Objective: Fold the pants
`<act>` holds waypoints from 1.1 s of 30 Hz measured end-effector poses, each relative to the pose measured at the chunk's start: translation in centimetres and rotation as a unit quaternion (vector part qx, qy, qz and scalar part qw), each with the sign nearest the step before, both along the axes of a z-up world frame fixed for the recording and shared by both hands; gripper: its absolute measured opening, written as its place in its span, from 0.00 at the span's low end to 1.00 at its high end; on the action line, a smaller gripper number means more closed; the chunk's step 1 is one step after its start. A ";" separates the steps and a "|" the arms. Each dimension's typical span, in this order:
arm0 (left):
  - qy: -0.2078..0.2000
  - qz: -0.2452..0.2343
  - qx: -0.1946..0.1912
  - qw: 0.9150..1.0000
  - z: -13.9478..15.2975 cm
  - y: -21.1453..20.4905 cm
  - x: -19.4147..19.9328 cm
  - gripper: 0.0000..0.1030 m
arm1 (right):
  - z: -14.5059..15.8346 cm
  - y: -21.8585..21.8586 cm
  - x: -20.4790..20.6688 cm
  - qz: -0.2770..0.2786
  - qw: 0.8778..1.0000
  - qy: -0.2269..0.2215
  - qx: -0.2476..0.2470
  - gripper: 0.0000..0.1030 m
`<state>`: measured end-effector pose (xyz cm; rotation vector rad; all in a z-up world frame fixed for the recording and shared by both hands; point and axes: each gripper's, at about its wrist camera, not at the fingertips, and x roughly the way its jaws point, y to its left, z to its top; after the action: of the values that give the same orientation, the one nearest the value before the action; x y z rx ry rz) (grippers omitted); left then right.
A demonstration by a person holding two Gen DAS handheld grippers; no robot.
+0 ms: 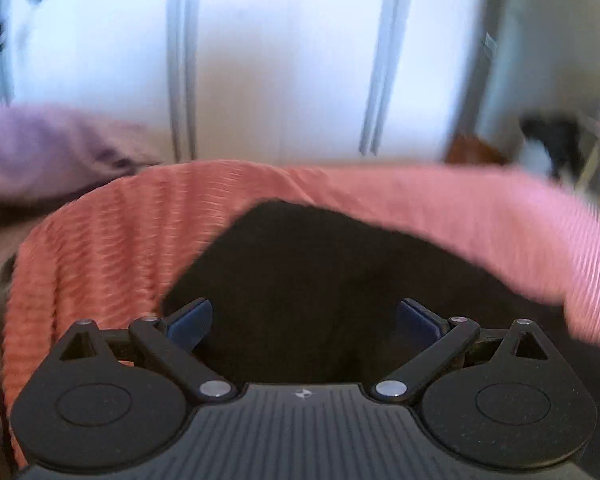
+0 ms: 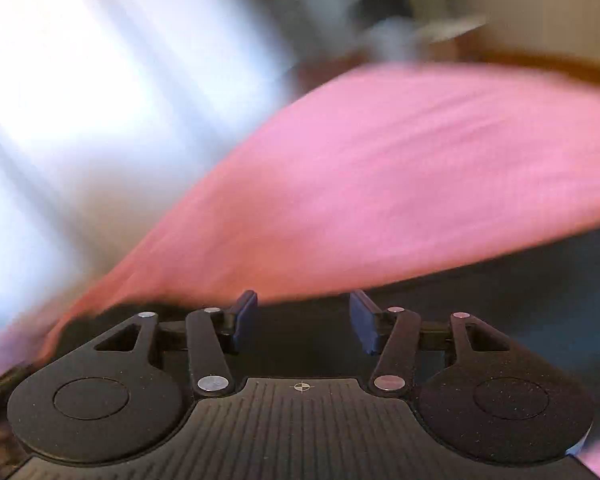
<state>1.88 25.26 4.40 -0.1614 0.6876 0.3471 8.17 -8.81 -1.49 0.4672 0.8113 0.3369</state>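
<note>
Left wrist view first: nearest to us the left tool [image 1: 304,320] stands with its blue pads [image 1: 190,322] spread wide, nothing between them, hovering over the black pants [image 1: 320,272], which lie as a dark heap directly ahead. On the tool body we see only a small round emblem [image 1: 301,393]; we can read no writing or brand anywhere. Beyond the pants a pink ribbed blanket [image 1: 112,240] curves around their far edge, and a purple cloth [image 1: 52,148] lies past it at the left. Farthest back are white closet doors [image 1: 284,60]. From the right wrist view, the right tool [image 2: 303,320] has its pads [image 2: 247,314] about halfway apart, empty, above dark fabric [image 2: 480,312] that we take for the same pants. Behind it the pink blanket [image 2: 380,180] sweeps across, heavily blurred, with a bright white blur beyond at the left.
</note>
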 end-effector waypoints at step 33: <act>-0.005 0.087 -0.055 0.995 -4.0 -0.2 0.0 0.96 | -0.4 16.6 10.0 0.111 0.984 -0.093 -0.101 0.17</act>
<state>1.90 25.03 0.43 -0.3280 0.6851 0.4749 18.17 7.80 -1.86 0.1512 0.7064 0.4909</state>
